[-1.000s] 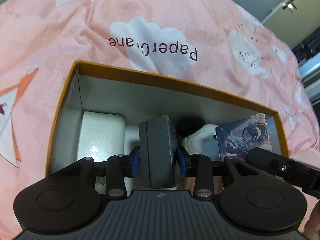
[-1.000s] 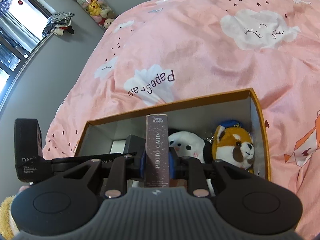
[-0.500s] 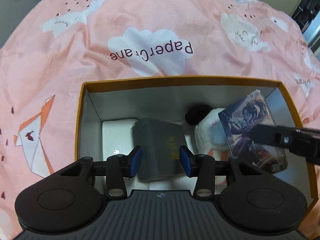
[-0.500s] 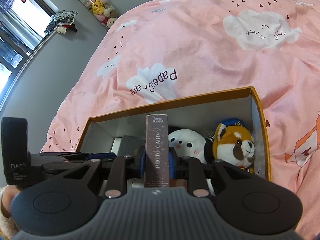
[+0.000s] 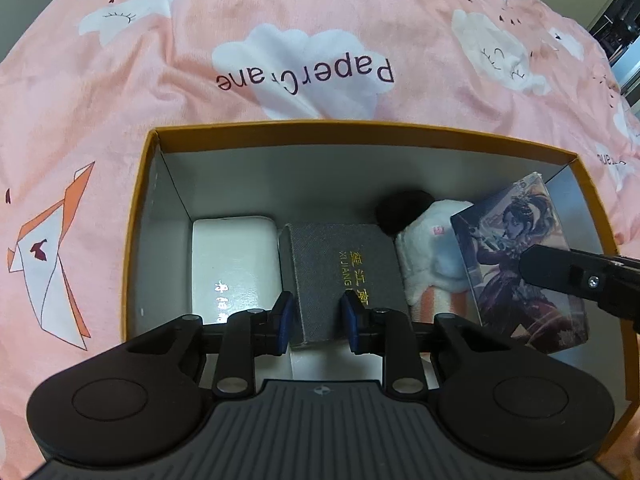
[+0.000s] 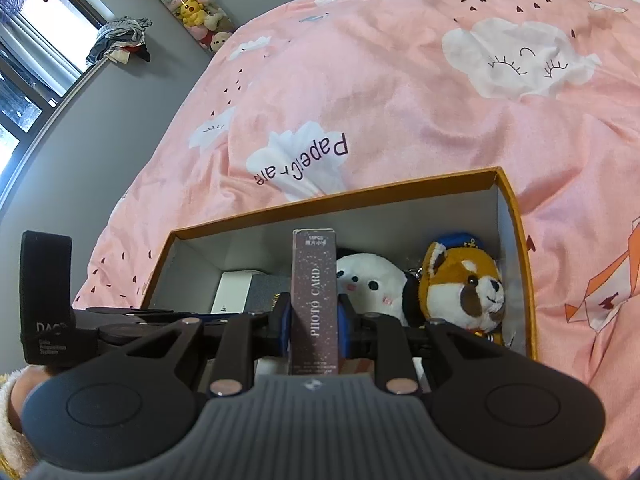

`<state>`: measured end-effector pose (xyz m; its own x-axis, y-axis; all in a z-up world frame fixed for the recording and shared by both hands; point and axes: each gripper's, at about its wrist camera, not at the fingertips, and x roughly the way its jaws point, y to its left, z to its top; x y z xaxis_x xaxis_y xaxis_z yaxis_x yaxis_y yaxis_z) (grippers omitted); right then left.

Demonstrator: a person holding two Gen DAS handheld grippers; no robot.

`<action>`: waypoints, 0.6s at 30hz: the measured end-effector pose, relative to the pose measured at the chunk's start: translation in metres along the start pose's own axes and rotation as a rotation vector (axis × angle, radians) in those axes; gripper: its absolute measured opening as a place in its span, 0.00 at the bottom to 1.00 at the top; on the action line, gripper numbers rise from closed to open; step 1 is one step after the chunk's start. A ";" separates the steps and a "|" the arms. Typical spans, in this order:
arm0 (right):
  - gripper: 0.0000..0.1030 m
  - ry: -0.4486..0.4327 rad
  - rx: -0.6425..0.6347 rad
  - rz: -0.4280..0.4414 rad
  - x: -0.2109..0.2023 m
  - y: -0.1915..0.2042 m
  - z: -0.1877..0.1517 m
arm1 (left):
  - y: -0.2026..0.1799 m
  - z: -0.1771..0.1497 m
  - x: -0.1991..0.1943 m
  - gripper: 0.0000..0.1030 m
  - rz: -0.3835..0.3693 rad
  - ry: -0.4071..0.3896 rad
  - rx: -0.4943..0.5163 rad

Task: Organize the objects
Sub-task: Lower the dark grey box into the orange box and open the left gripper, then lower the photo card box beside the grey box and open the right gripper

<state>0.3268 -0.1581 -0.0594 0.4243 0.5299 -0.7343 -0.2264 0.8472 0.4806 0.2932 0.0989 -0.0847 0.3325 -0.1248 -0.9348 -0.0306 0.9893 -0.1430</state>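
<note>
Grey box (image 5: 344, 276) flat between white case (image 5: 234, 264) and panda plush (image 6: 370, 282) (red-panda plush (image 6: 466, 288) beyond)

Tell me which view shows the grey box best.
The left wrist view: the grey box lies flat in the orange box, its whole top and gold lettering showing, between the white box and the panda plush. The right wrist view shows only a dark sliver of it behind the card box.

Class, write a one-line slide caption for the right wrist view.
Right gripper holds a photo-card box upright above an orange box of plush toys.
</note>
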 end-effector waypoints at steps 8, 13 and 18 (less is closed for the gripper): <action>0.23 0.005 0.004 -0.008 0.005 0.000 -0.001 | -0.001 0.001 0.007 0.29 0.009 0.009 -0.001; 0.23 0.001 0.011 -0.012 0.002 0.002 -0.002 | 0.002 0.002 0.005 0.29 -0.004 0.005 -0.013; 0.23 0.044 0.035 0.065 -0.004 0.010 -0.009 | 0.005 -0.009 -0.024 0.29 -0.055 -0.105 -0.013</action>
<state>0.3150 -0.1516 -0.0562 0.3708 0.5859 -0.7206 -0.2211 0.8093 0.5443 0.2770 0.1066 -0.0658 0.4313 -0.1694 -0.8862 -0.0217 0.9800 -0.1979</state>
